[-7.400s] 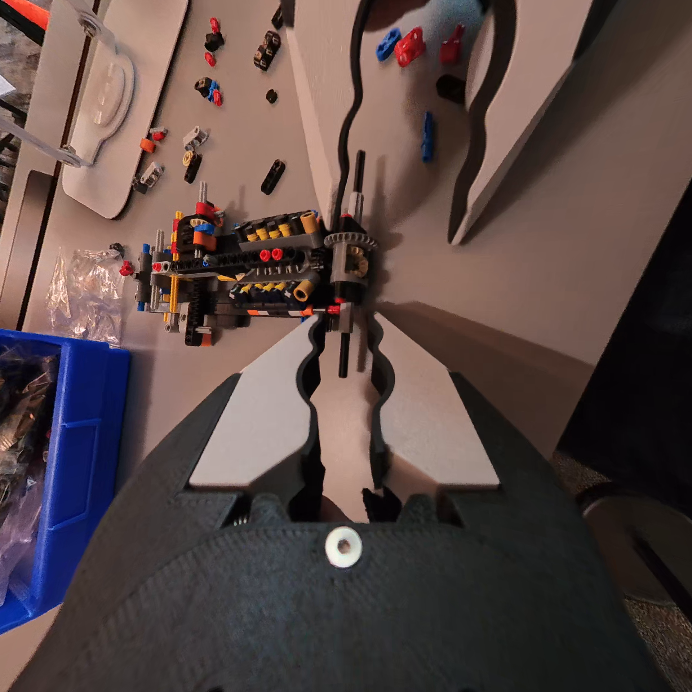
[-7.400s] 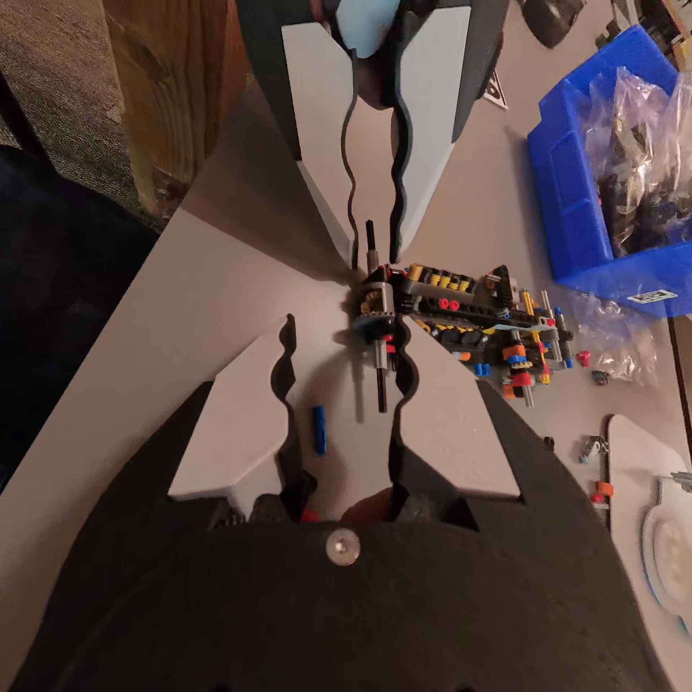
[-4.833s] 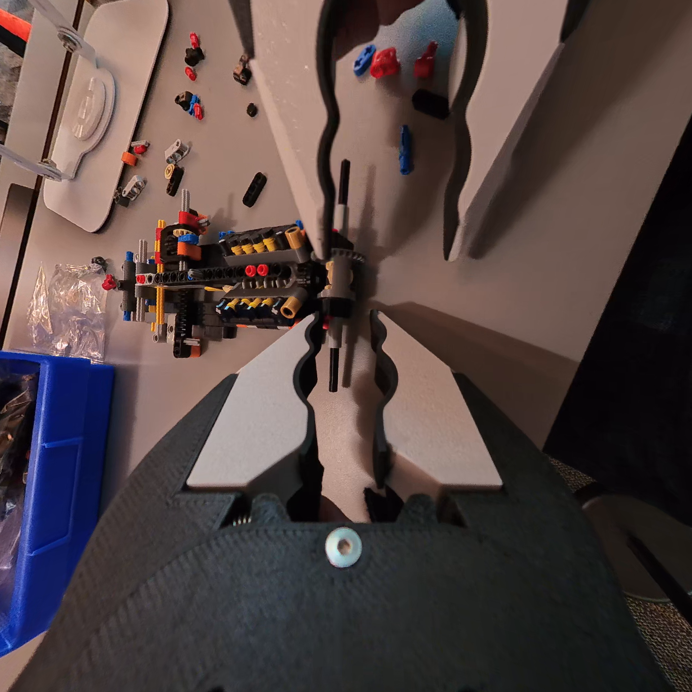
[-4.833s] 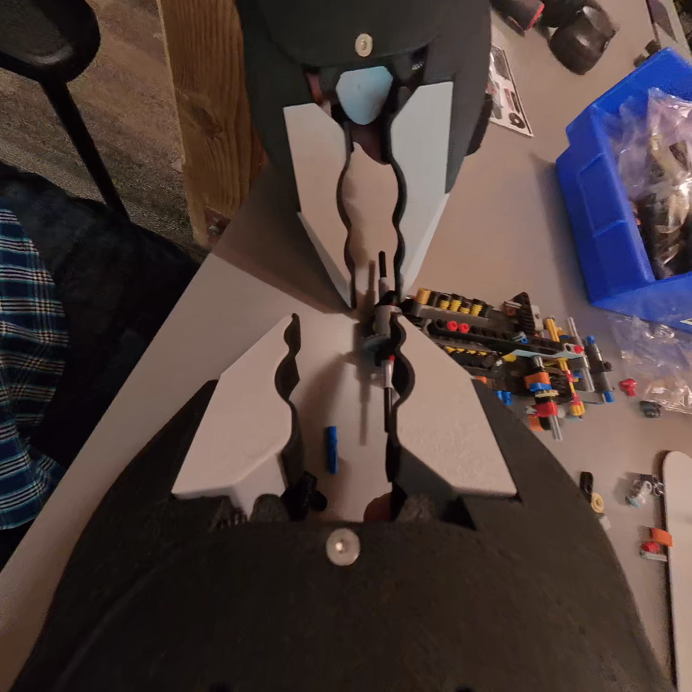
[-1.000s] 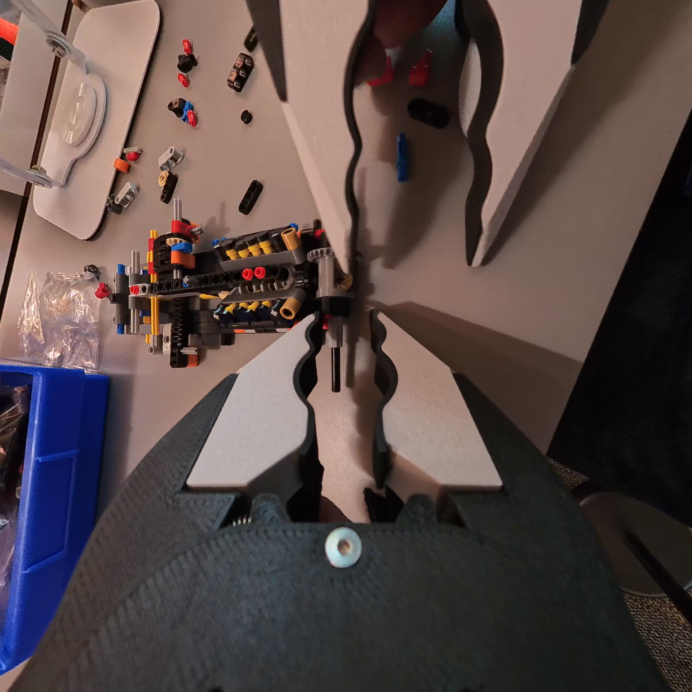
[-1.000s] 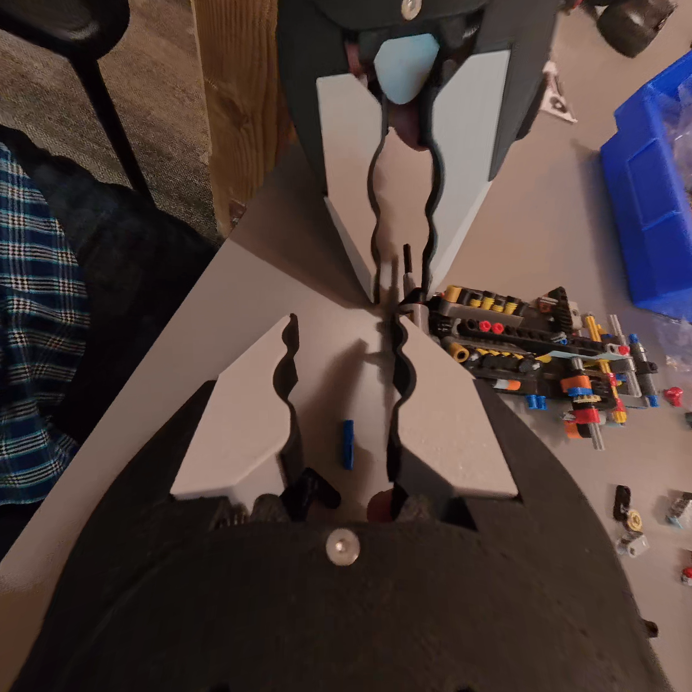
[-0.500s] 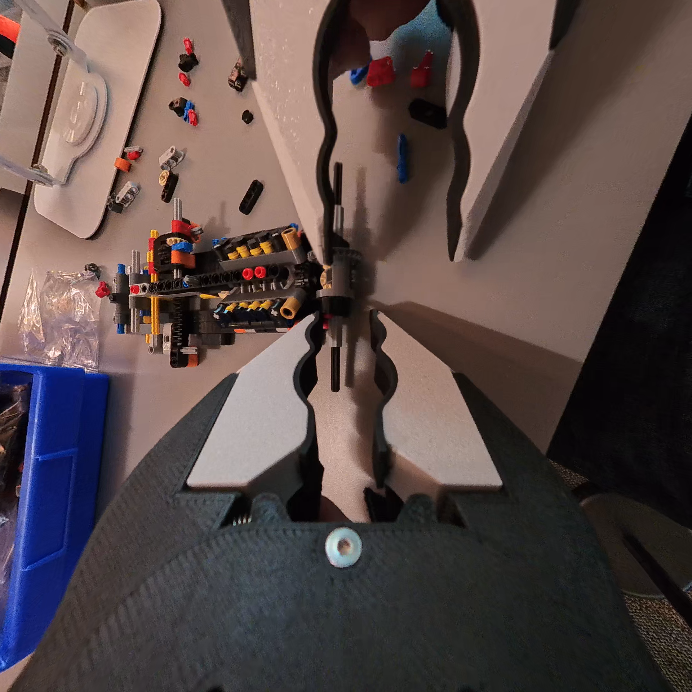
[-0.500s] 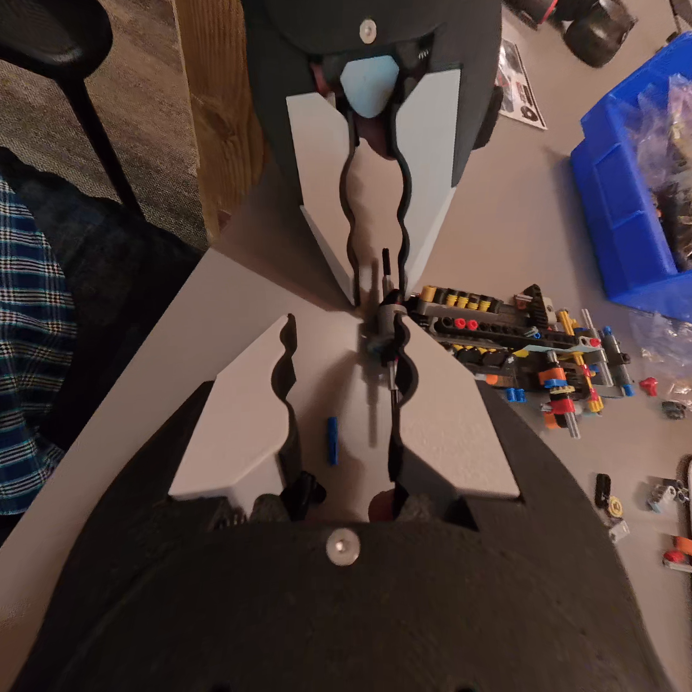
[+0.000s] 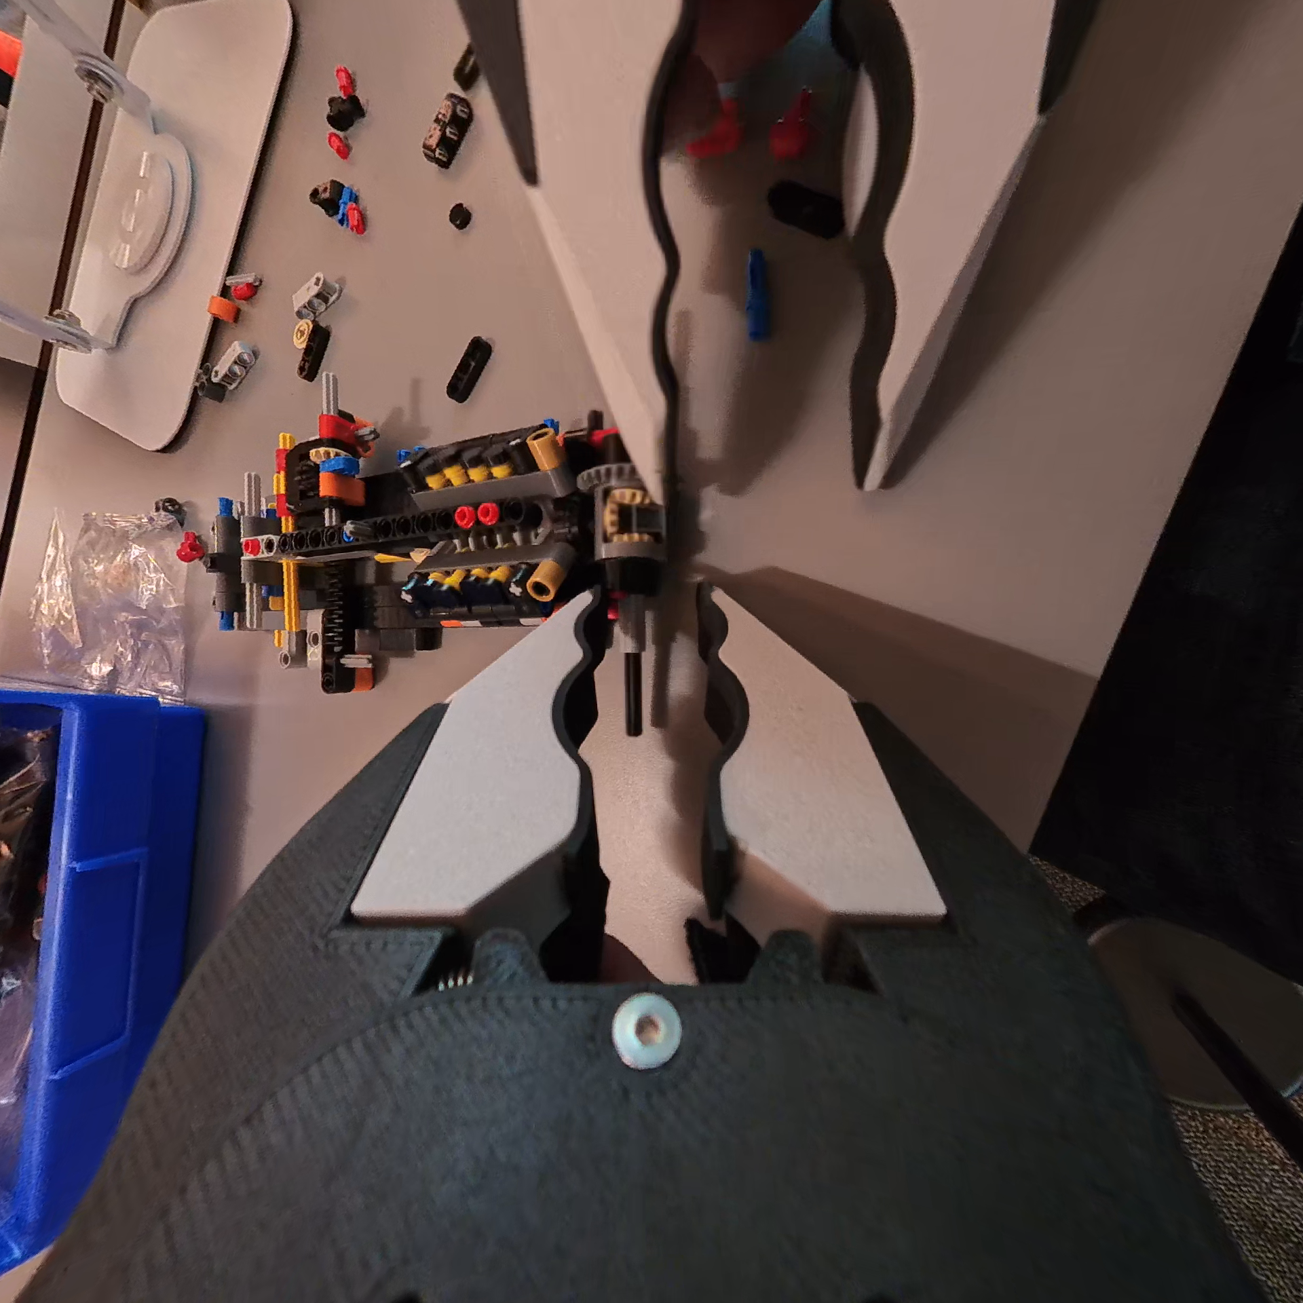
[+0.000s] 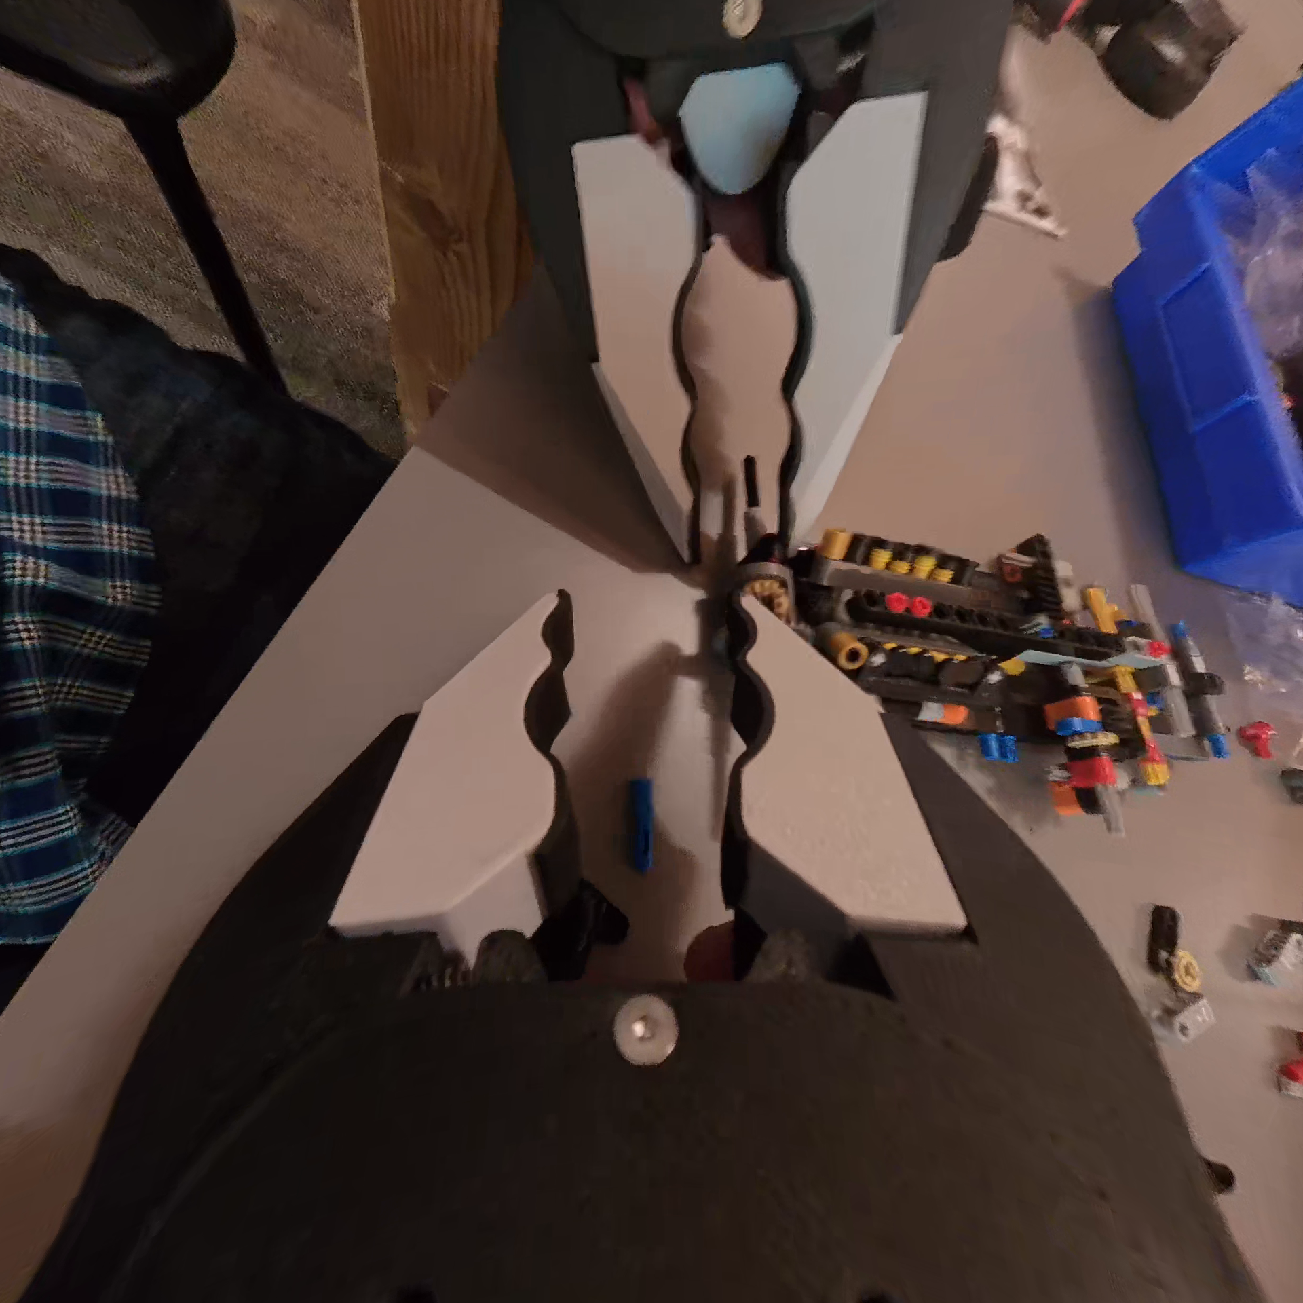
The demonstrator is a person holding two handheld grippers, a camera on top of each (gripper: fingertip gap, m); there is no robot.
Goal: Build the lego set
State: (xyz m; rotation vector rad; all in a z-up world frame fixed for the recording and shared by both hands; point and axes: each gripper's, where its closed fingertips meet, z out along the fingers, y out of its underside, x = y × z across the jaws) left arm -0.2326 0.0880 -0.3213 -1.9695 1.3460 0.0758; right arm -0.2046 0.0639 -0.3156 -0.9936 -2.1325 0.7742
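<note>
The part-built Lego chassis (image 9: 423, 536) lies on the grey table, with its differential gear (image 9: 627, 522) at the end near both grippers. A black axle (image 9: 633, 684) sticks out of the gear into the gap of my left gripper (image 9: 649, 592), which is open and stands around the axle without clamping it. My right gripper (image 9: 765, 490) comes from the opposite side, wide open, with one finger against the gear. In the right wrist view the right gripper (image 10: 652, 599) has its right finger on the gear (image 10: 765, 585). The left gripper (image 10: 740, 550) faces it around the axle tip (image 10: 749, 486). A blue pin (image 10: 640, 825) lies between the right fingers.
A blue bin (image 9: 106, 846) of bagged parts and a clear bag (image 9: 106, 592) lie left of the chassis. Several loose pieces (image 9: 317, 296) and a white pad (image 9: 162, 211) lie beyond it. The table edge (image 9: 916, 634) is close on the right. A plaid sleeve (image 10: 63, 634) shows beside the table. The tips of both grippers are at nearly the same place. The blue pin (image 10: 640, 825) is about 6 centimeters from my right fingertips. Look for it in the left wrist view (image 9: 759, 295) too.
The right gripper has shifted closer, and its finger now covers the far half of the axle in the left wrist view. The left gripper and chassis have barely moved.
</note>
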